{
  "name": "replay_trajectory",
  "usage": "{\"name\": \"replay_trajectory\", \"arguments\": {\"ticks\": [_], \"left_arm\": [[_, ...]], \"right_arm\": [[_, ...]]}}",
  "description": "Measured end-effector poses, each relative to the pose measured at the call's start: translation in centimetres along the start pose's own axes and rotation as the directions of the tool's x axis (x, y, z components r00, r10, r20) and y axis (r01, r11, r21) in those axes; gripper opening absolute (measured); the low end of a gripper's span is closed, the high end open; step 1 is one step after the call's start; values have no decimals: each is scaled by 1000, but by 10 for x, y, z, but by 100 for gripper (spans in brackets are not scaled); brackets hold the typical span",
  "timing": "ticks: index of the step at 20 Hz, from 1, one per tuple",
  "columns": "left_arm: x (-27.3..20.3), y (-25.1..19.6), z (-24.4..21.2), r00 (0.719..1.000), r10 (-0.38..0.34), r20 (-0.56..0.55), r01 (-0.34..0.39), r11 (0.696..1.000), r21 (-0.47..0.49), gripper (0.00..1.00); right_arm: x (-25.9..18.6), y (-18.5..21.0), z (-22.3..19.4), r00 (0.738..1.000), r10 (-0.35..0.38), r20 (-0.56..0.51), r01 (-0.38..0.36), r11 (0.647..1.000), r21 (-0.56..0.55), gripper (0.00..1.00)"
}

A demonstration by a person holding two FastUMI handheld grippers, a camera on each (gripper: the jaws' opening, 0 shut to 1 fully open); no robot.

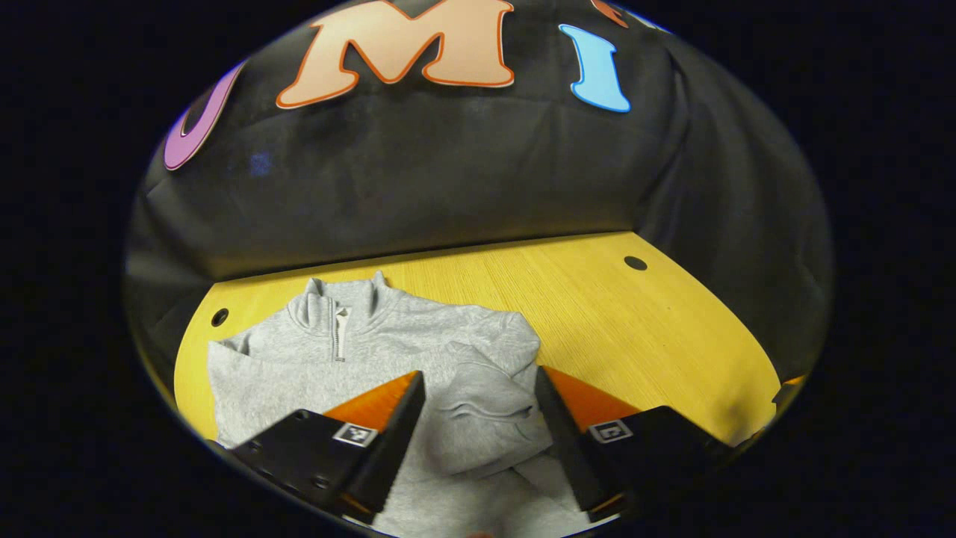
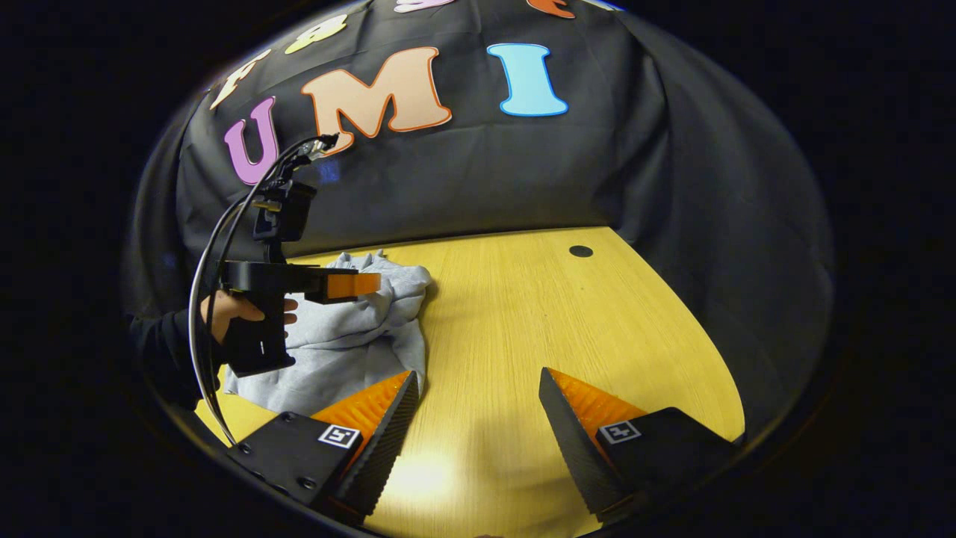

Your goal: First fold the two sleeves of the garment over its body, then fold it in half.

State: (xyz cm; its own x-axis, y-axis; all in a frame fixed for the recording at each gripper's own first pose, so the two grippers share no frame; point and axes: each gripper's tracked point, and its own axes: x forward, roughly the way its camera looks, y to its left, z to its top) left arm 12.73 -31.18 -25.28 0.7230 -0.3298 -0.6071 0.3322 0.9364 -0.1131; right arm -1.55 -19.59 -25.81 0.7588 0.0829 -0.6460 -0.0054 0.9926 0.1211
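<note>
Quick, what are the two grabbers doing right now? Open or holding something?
Left gripper: open, above the grey sweatshirt, holding nothing.
Right gripper: open, above the bare wooden table, holding nothing.

We see a light heather-grey garment (image 1: 418, 351) with a pale zip at the collar (image 1: 340, 332), lying on a yellow table (image 1: 597, 314) with fine straight wood grain and small black round holes (image 1: 635, 263). Booth wall (image 1: 418, 179) is plain black cloth. In the right gripper view the person's sleeve (image 2: 160, 347) is black, and the cable (image 2: 205, 299) looping off the left tongs' (image 2: 366, 284) body is black too.
</note>
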Motion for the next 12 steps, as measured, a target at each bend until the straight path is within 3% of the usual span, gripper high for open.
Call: {"name": "replay_trajectory", "arguments": {"ticks": [1,2,7,12], "left_arm": [[-7,8,5,1000,20,18,-20,1000,-16,95],[-18,17,7,999,35,35,-33,999,-38,98],[-82,89,17,981,154,116,-141,984,-110,97],[-148,175,-6,949,289,127,-268,951,-156,97]], "right_arm": [[3,5,2,1000,11,3,-11,1000,-6,99],[5,8,2,1000,19,5,-19,1000,-11,99],[11,37,5,998,69,8,-69,997,-16,99],[17,56,-4,997,82,-7,-82,995,-56,100]]}}
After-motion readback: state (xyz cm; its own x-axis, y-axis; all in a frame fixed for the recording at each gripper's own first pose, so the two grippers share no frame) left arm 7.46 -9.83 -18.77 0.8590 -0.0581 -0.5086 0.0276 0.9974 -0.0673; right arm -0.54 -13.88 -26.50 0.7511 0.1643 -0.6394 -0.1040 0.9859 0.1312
